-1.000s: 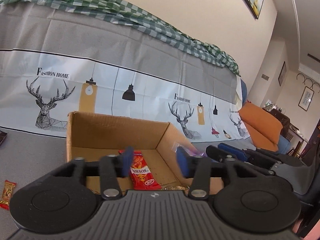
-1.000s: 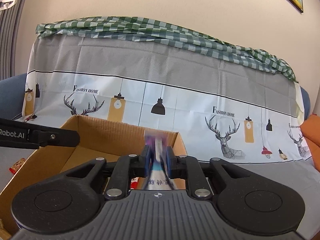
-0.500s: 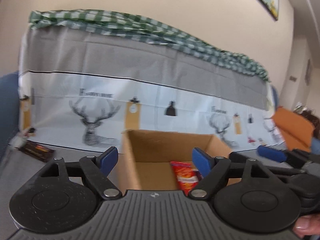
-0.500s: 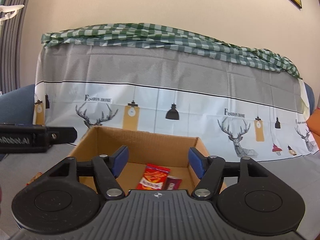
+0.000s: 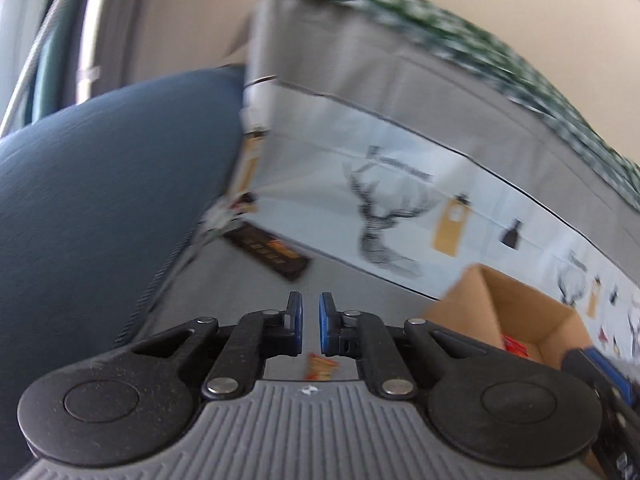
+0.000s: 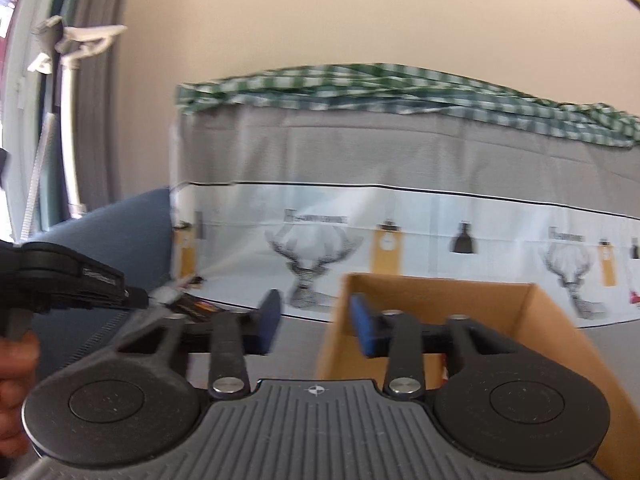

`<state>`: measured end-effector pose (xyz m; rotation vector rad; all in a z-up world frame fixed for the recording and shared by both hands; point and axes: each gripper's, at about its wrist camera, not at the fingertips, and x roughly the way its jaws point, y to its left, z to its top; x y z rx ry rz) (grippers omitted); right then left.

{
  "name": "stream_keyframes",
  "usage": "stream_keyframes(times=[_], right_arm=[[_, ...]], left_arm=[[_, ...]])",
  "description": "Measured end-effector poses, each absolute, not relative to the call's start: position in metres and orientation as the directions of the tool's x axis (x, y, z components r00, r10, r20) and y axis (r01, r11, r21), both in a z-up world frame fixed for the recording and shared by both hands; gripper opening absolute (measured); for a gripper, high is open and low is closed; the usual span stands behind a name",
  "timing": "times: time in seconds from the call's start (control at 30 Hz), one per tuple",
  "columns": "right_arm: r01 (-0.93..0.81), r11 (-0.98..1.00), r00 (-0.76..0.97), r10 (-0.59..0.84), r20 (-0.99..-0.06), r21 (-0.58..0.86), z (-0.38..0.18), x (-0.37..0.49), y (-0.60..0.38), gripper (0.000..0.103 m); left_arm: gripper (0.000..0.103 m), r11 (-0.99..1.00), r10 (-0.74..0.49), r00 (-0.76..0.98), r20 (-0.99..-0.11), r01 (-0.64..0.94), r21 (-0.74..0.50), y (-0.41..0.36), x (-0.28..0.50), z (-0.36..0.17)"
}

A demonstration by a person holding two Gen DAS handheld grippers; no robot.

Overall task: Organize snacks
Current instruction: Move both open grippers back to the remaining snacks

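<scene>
In the left wrist view my left gripper (image 5: 310,320) is shut with nothing in it, above the grey cover. A small orange snack packet (image 5: 320,366) lies just below its fingers. A dark snack bar (image 5: 268,250) lies farther off by the sofa arm. The cardboard box (image 5: 520,320) stands at the right with a red packet (image 5: 516,346) inside. In the right wrist view my right gripper (image 6: 316,324) has its jaws apart and closing, nothing between them, beside the left wall of the box (image 6: 440,292). My left gripper (image 6: 138,298) reaches in from the left.
A blue sofa arm (image 5: 100,200) rises on the left. The deer-print cover (image 6: 400,240) hangs over the sofa back behind the box, with a green checked cloth (image 6: 400,88) on top. A person's hand (image 6: 12,360) shows at the left edge.
Both views swung left, away from the box. The right gripper let go of a purple packet over the box, opened wide, then narrowed. The left jaws opened wide, then shut empty.
</scene>
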<state>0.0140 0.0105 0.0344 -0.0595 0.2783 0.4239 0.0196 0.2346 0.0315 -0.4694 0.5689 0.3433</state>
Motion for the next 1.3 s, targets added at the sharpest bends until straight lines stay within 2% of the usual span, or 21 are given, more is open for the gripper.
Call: stream_keyframes(times=[0.07,0.27,0.6,0.7,0.8,0.87,0.93,1.07,1.13,1.17,1.2,1.3], right_arm=[[-0.471,0.882,0.849,0.455,-0.268,0.006,0.032,0.007,0.027,0.023],[-0.556,0.831,0.795,0.534,-0.288,0.006,0.012,0.002,0.069,0.023],[-0.553,0.833,0.754,0.497,-0.429,-0.006,-0.048,0.032,0.105,0.023],[-0.546,0.836,0.711,0.501,-0.494,0.061,-0.059,0.052,0.112,0.026],[-0.541,0.839,0.71,0.492,-0.504,0.058,-0.068,0.063,0.125,0.035],[-0.54,0.837,0.688,0.498,-0.527,0.086,-0.075,0.072,0.134,0.044],[-0.538,0.84,0.677,0.483,-0.556,0.075,-0.083,0.079,0.143,0.048],[-0.521,0.851,0.663,0.446,-0.601,0.056,-0.097,0.088,0.158,0.048],[-0.514,0.857,0.657,0.424,-0.623,0.042,-0.103,0.094,0.162,0.045],[-0.504,0.862,0.653,0.418,-0.632,0.05,-0.105,0.096,0.161,0.031],[-0.492,0.869,0.66,0.409,-0.63,0.049,-0.106,0.097,0.16,0.022],[-0.478,0.877,0.672,0.398,-0.624,0.045,-0.106,0.099,0.158,0.02]], left_arm=[[0.008,0.803,0.188,0.764,-0.618,-0.481,-0.351,0.255,0.017,0.026],[0.008,0.811,0.187,0.729,-0.659,-0.493,-0.315,0.273,0.024,0.017],[0.008,0.819,0.164,0.714,-0.681,-0.483,-0.31,0.288,0.052,0.003],[0.009,0.801,0.153,0.713,-0.684,-0.494,-0.337,0.298,0.061,-0.004],[0.008,0.777,0.139,0.709,-0.691,-0.511,-0.368,0.308,0.068,-0.012],[0.008,0.768,0.139,0.702,-0.698,-0.522,-0.372,0.312,0.073,-0.016],[0.009,0.768,0.143,0.697,-0.702,-0.526,-0.365,0.314,0.079,-0.019],[0.009,0.761,0.158,0.696,-0.7,-0.538,-0.363,0.32,0.089,-0.023],[0.009,0.761,0.156,0.7,-0.697,-0.535,-0.367,0.321,0.096,-0.025],[0.009,0.764,0.155,0.703,-0.694,-0.531,-0.367,0.321,0.099,-0.027],[0.009,0.766,0.156,0.705,-0.692,-0.529,-0.366,0.322,0.103,-0.028],[0.009,0.762,0.152,0.708,-0.689,-0.528,-0.375,0.323,0.111,-0.031]])
